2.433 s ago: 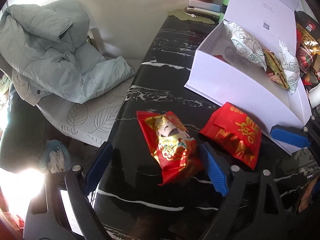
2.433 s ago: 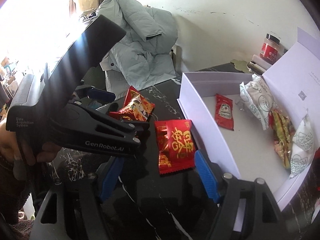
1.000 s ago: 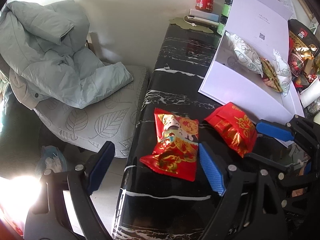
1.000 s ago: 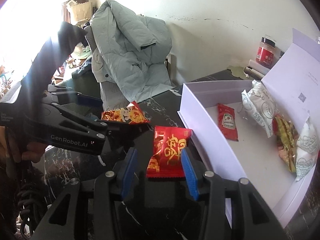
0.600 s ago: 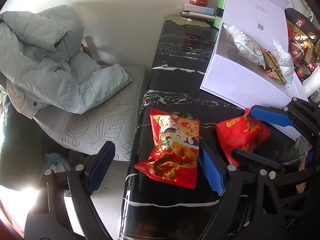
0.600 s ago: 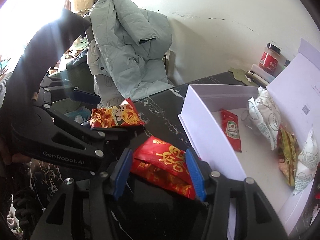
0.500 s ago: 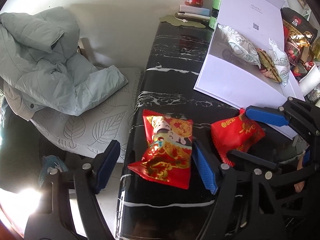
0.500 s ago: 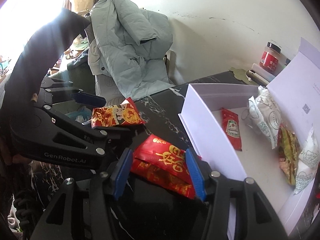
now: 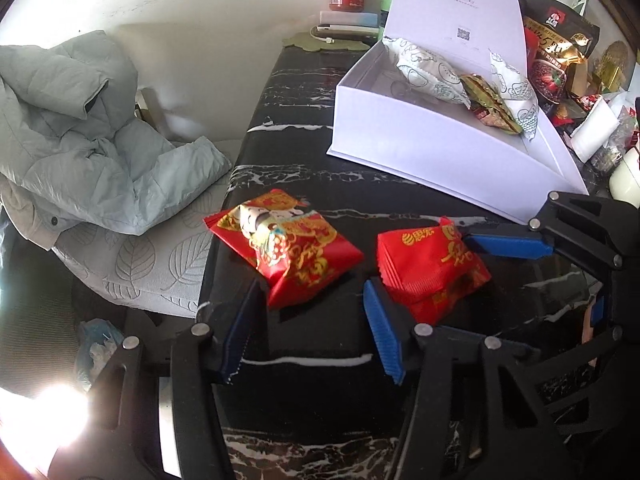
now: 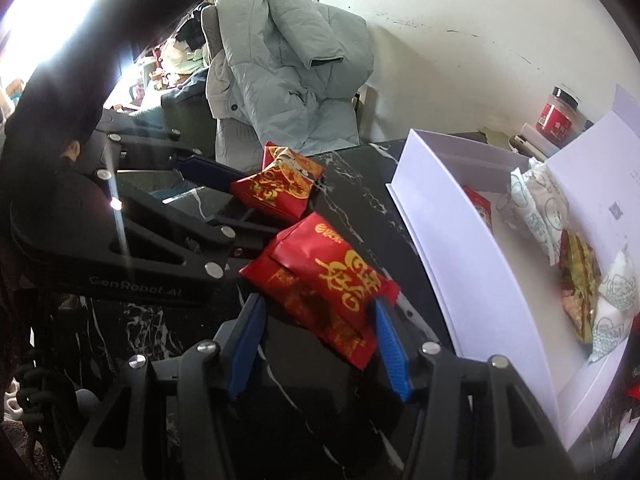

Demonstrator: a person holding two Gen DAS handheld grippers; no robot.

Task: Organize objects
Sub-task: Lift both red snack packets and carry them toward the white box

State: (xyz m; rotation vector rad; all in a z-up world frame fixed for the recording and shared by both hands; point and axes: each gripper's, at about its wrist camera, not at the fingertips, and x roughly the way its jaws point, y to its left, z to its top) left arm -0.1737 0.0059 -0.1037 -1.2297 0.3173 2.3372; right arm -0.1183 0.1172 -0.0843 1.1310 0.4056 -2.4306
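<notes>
While two red packets lie on the black table (image 9: 304, 92), pick-up is in hand. Left gripper (image 9: 308, 322) has just been closing round the cartoon packet (image 9: 286, 250); pads seem not yet pressed. Right gripper (image 10: 316, 344) is pinched on the lettered packet (image 10: 324, 280), which looks lifted. Next, probably: the left grip finished, both carried into the white box (image 9: 420, 142).

ketchup sachet (image 10: 480, 206) half hidden behind box wall (image 10: 444, 216)
</notes>
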